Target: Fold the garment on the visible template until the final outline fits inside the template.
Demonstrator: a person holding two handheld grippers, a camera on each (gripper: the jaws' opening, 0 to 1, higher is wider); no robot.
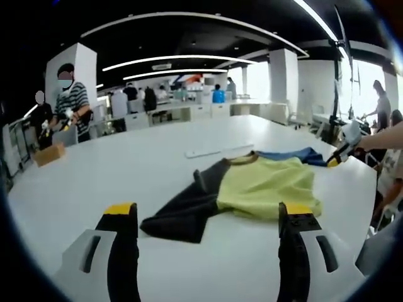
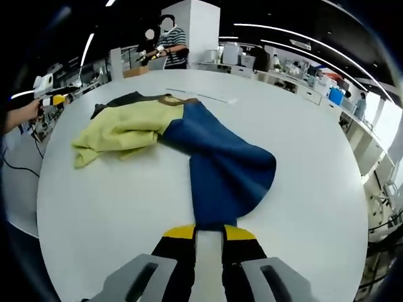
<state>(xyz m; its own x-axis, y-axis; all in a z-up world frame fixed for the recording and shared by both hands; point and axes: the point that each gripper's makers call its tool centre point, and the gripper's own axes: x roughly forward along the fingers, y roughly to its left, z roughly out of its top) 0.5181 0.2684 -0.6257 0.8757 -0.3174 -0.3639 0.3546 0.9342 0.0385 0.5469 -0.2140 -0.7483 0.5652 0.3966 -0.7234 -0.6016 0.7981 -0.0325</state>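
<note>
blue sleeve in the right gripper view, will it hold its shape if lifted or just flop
Probably flop: the blue sleeve already drapes in soft folds toward the right gripper, which is shut on its end. It looks thin and light, so the rest of the shirt would likely drag across the smooth white table.

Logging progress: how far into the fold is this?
Early. Done: little; the garment lies crumpled, yellow body bunched, black sleeve spread. In hand: the right gripper has its jaws shut on the blue sleeve; the left gripper is open, short of the cloth. Left: all folds; I can't make out a template outline.
</note>
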